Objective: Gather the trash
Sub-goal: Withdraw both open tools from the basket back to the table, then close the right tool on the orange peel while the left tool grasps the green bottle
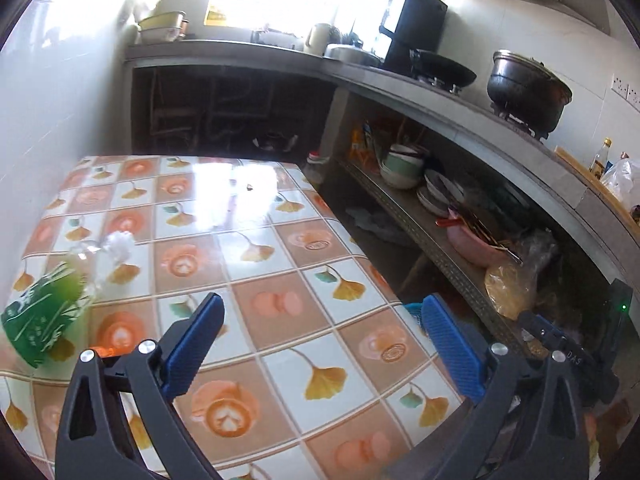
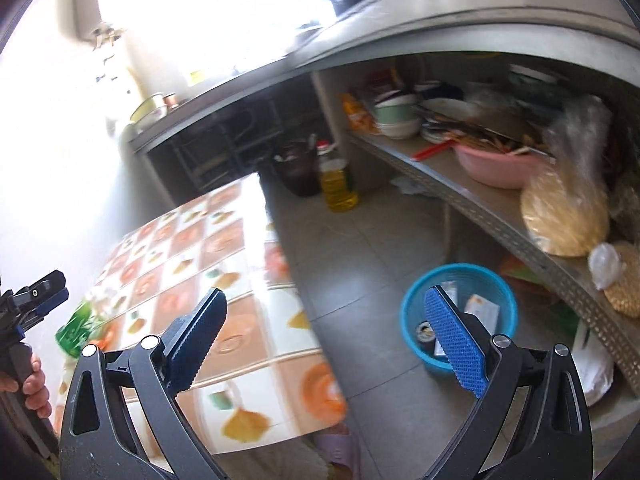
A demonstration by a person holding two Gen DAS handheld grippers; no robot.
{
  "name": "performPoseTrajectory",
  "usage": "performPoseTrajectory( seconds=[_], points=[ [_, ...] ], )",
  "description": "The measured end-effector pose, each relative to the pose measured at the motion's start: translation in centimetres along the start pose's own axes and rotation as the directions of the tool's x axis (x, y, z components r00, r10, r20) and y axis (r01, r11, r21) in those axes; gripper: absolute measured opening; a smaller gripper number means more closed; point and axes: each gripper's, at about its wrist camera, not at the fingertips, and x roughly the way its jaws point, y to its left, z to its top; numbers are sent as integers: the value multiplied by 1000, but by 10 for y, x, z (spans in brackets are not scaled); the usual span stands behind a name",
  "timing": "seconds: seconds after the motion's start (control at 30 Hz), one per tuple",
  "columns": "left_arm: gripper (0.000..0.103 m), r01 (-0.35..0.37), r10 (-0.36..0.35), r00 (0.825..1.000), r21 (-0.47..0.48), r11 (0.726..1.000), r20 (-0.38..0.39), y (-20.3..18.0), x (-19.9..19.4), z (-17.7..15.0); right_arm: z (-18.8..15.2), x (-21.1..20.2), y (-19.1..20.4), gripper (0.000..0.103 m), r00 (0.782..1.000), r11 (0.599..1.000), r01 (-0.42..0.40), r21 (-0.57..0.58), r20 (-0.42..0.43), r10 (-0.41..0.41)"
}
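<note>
Off to the left of your left tongs (image 1: 316, 344), a clear plastic bottle (image 1: 52, 312) with a green label lies on its side on the table (image 1: 280, 264), its white cap (image 1: 119, 245) pointing away from you and its body well outside the left finger. Those tongs are spread wide with nothing between them, hovering over bare tablecloth. Judging by how transparent it looks, the bottle seems empty, so expect it to be very light, smooth and ready to roll or squirt sideways if you pinch it off-centre. Its wall will likely buckle, so close gently across the labelled middle, where the film gives some grip, or take the stiffer neck just behind the cap.

Further right, your right tongs (image 2: 324, 344) are also released and empty, hanging past the table edge above the floor. Just beyond the right finger stands a blue bin (image 2: 412, 316) on the floor, already holding a few bits of packaging. It looks like the natural place for the bottle, though the carry from the table's far-left side crosses the whole tabletop.
</note>
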Motion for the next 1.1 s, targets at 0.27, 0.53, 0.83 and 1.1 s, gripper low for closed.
performPoseTrajectory(
  seconds=[0.27, 0.53, 0.83, 1.1],
  points=[
    [97, -94, 96, 994, -42, 995, 44, 58, -61, -35, -12, 11, 48, 95, 989, 991, -127, -33, -80, 124],
    [97, -165, 171, 985, -138, 977, 34, 107, -83, -69, -19, 31, 97, 95, 958, 964, -245, -105, -181, 224],
    [97, -195, 208, 976, -174, 965, 60, 137, -86, -79, -36, 48, 176, 88, 882, 877, -429, -215, -308, 356],
    [93, -266, 294, 952, -248, 932, 83, 172, -99, -78, -64, 87, 288, 73, 765, 702, -619, -353, -472, 438]
  ],
)
